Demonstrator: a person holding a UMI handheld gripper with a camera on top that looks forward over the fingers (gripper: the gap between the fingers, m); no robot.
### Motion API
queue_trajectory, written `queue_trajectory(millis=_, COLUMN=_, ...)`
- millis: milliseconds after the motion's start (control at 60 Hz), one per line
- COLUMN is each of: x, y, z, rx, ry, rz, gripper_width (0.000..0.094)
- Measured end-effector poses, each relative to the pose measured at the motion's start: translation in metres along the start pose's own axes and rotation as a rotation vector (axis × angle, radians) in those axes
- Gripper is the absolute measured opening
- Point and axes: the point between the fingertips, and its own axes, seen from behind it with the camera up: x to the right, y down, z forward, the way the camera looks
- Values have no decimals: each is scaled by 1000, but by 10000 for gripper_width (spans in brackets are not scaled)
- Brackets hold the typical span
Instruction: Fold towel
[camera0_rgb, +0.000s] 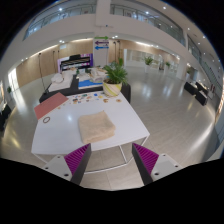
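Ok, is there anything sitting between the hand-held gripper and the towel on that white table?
Nothing visible. The hand-held gripper is open, short of the white table; the folded tan cloth towel lies beyond its fingers, only bare tabletop between.

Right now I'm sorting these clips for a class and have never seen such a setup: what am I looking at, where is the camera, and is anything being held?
There is no robot arm here. A person carries a handheld two-finger gripper, and the single picture comes from a wide-angle camera riding on it, looking forward along its fingers with their magenta pads. The fingers stand open and hold nothing. Beyond them is a white table with a tan towel lying on it, already folded small. A reddish flat item sits at the table's far corner, and a potted plant stands further back in a large hall.
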Motion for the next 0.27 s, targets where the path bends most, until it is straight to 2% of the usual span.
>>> queue_trajectory(millis=267, x=15, y=4, z=14, rx=-7, ry=13, rz=-47, gripper_width=857)
